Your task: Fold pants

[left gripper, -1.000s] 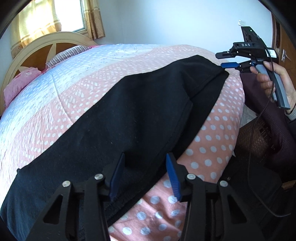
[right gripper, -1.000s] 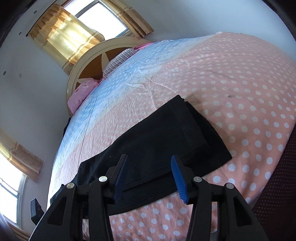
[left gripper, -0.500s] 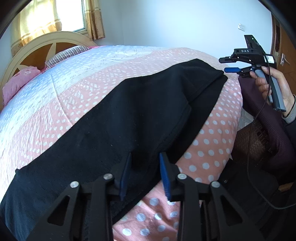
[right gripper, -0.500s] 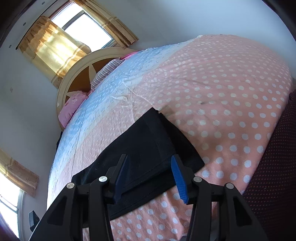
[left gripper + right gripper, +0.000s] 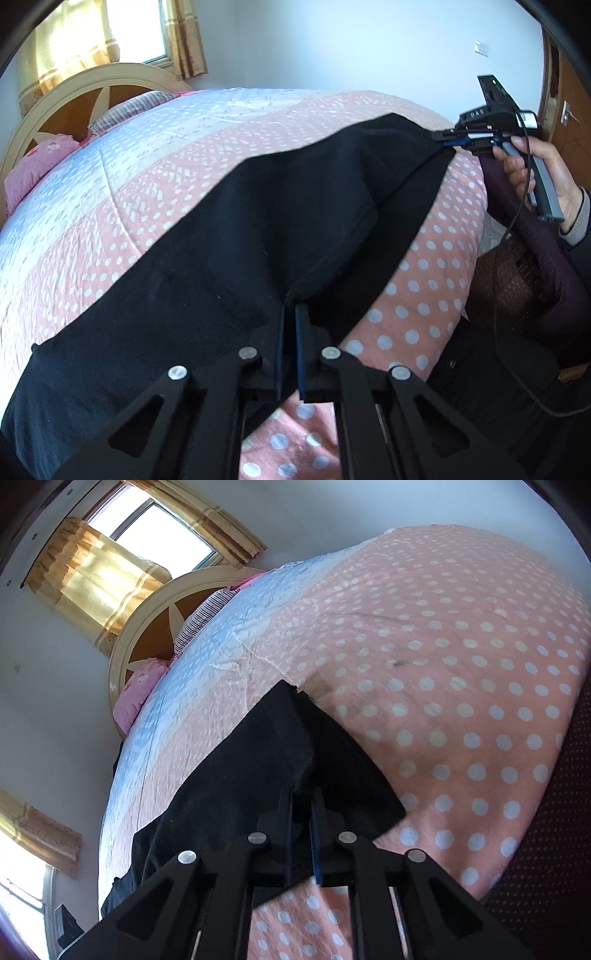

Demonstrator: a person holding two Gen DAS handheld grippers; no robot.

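Note:
Black pants [image 5: 236,251] lie stretched across the polka-dot bedspread [image 5: 122,192], one leg folded over the other. My left gripper [image 5: 290,314] is shut on the near edge of the pants at mid-length. My right gripper [image 5: 302,805] is shut on the end of the pants [image 5: 266,760], near the bed's side edge. In the left wrist view the right gripper [image 5: 448,139] pinches the far corner of the pants, held by a hand.
The bed has a cream and wood headboard [image 5: 74,99] with pink pillows [image 5: 33,173] at the far left. A dark woven basket [image 5: 509,273] stands on the floor beside the bed. A curtained window [image 5: 122,554] is behind the headboard.
Both grippers went from open to shut on the pants' edge. The right gripper moved in to the pants' end.

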